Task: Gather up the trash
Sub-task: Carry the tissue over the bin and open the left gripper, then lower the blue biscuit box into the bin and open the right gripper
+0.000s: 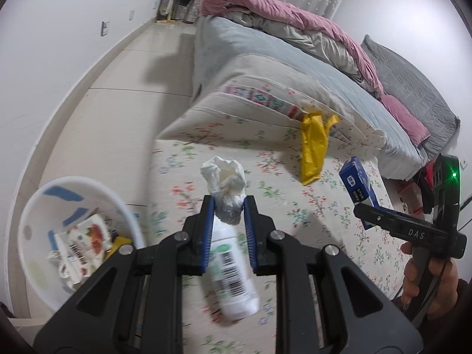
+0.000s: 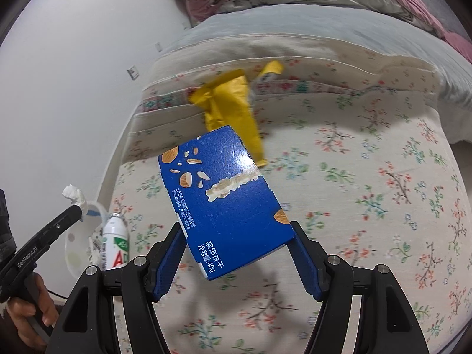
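Note:
My left gripper (image 1: 229,203) is shut on a crumpled white tissue (image 1: 225,187) and holds it above the floral mat (image 1: 295,194). A white bottle (image 1: 233,277) lies on the mat below it. My right gripper (image 2: 237,230) is shut on a blue biscuit box (image 2: 224,197), lifted off the mat (image 2: 368,206). The box also shows in the left wrist view (image 1: 358,184). A yellow wrapper (image 1: 314,144) lies against the folded mat edge, also in the right wrist view (image 2: 233,112). The white trash bin (image 1: 32,236) stands on the floor at the left, with packets inside.
A bed (image 1: 265,50) with a pink and grey quilt (image 1: 295,20) stands behind the mat. White walls and pale floor tiles (image 1: 118,103) run along the left. The bin also shows at the left of the right wrist view (image 2: 72,253), beside the bottle (image 2: 115,242).

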Action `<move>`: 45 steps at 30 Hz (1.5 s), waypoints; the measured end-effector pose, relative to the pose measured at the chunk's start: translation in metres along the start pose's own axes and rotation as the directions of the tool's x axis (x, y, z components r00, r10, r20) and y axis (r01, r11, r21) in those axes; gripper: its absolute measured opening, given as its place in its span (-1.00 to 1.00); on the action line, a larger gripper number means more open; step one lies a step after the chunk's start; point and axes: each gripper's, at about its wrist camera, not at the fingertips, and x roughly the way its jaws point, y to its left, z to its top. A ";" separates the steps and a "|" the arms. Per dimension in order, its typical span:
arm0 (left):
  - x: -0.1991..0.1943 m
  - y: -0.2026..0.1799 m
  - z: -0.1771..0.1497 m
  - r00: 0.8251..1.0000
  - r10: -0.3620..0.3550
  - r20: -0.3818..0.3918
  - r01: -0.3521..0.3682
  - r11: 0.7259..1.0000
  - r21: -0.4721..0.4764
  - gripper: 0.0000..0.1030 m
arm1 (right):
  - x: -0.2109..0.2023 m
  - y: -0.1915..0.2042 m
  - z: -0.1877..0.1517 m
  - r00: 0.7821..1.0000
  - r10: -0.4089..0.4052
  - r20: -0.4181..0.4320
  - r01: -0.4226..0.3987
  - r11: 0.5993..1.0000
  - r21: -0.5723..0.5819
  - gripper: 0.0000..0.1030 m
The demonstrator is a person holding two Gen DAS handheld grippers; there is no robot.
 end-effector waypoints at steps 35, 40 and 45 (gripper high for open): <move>-0.055 0.147 -0.036 0.962 0.271 -0.034 -0.272 0.937 -0.218 0.57 | 0.052 0.178 -0.006 0.992 0.116 -0.056 -0.127 0.960 -0.249 0.37; -0.069 0.168 -0.043 0.894 0.437 -0.098 -0.448 0.867 -0.218 0.68 | 0.063 0.198 -0.011 0.990 0.119 -0.072 -0.135 0.951 -0.277 0.37; -0.082 0.183 -0.050 0.875 0.471 -0.111 -0.484 0.840 -0.245 0.95 | 0.077 0.222 -0.018 0.987 0.125 -0.096 -0.149 0.939 -0.310 0.37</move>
